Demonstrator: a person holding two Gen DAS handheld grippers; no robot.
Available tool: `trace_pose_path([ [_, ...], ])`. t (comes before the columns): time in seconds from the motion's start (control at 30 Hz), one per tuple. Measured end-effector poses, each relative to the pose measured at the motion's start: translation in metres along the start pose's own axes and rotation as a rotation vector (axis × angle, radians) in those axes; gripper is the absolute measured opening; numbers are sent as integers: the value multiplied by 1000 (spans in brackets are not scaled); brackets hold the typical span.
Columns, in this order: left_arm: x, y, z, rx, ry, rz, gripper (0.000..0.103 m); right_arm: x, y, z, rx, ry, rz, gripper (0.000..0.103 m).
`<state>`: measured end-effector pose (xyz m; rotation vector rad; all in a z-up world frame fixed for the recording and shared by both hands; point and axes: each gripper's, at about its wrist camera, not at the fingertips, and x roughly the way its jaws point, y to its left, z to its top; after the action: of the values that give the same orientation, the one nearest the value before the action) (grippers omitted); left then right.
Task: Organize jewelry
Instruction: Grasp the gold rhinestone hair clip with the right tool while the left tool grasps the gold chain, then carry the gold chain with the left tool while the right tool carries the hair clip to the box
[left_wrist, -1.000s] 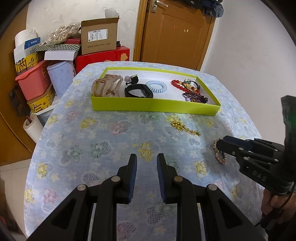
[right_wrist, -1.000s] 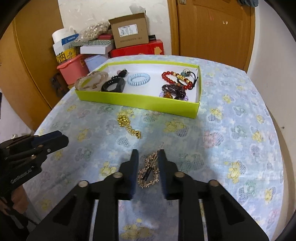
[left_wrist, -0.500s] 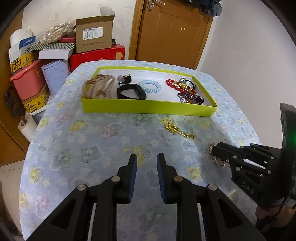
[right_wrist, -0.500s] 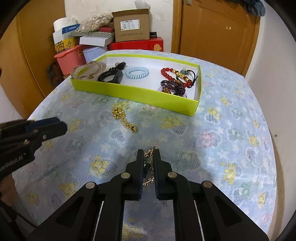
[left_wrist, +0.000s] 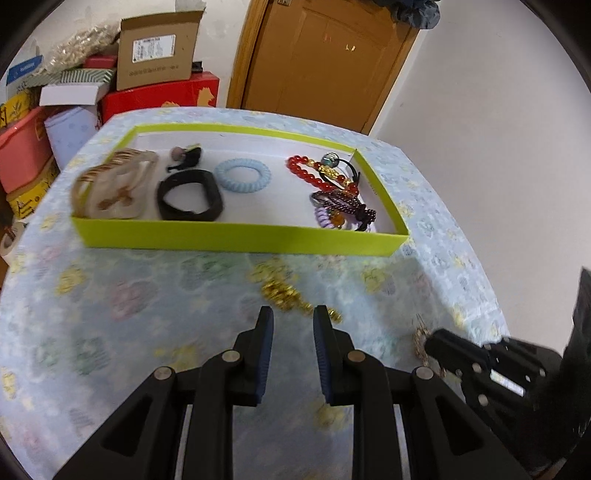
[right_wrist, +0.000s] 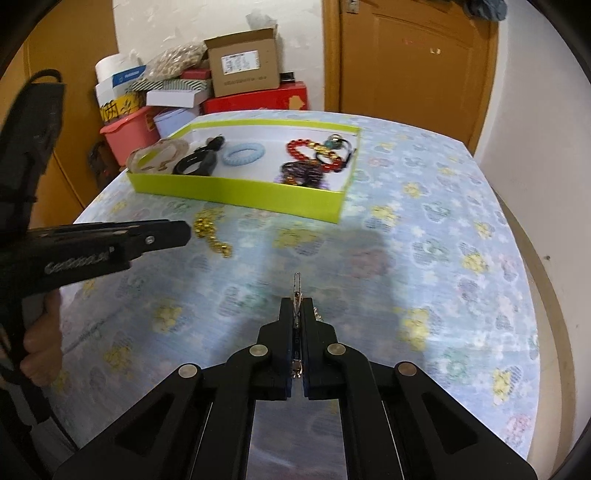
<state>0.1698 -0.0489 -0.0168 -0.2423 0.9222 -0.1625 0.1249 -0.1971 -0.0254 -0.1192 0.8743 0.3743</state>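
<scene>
A lime green tray (left_wrist: 236, 240) (right_wrist: 236, 190) at the far side of the flowered tablecloth holds several pieces: a beige hair claw (left_wrist: 110, 184), a black band (left_wrist: 190, 195), a light blue coil tie (left_wrist: 242, 175), red beads (left_wrist: 314, 173) and purple pieces (left_wrist: 343, 208). A gold chain (left_wrist: 286, 295) (right_wrist: 212, 232) lies on the cloth just beyond my left gripper (left_wrist: 293, 317), whose jaws stand apart and hold nothing. My right gripper (right_wrist: 296, 302) is shut on a gold hair clip (right_wrist: 297, 282), seen edge-on and lifted off the cloth. The right gripper (left_wrist: 432, 341) also shows in the left wrist view.
Stacked boxes (left_wrist: 155, 55) and a pink bin (right_wrist: 129, 133) crowd the floor behind the table's far left corner. A wooden door (left_wrist: 328, 62) stands behind. The table's right edge (right_wrist: 543, 295) drops off near the right gripper. A hand (right_wrist: 40, 343) grips the left tool.
My right gripper closed on the gold hair clip and raised it off the cloth. My left gripper moved forward and right toward the gold chain, still holding its jaws apart.
</scene>
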Motion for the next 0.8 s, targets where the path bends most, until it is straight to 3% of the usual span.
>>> trace_pose_path([
  [0.2, 20, -14, 6, 15, 5, 69, 25, -4, -18, -3, 35, -10, 9, 3],
  [0.5, 33, -38, 10, 149, -16, 209, 25, -7, -27, -6, 59, -23, 29, 3],
  [0.57, 34, -40, 10, 161, -20, 216, 12, -8, -28, -7, 63, -26, 31, 3],
  [0.8, 31, -39, 9, 166, -18, 220, 7, -15, -29, -7, 62, -40, 23, 3],
])
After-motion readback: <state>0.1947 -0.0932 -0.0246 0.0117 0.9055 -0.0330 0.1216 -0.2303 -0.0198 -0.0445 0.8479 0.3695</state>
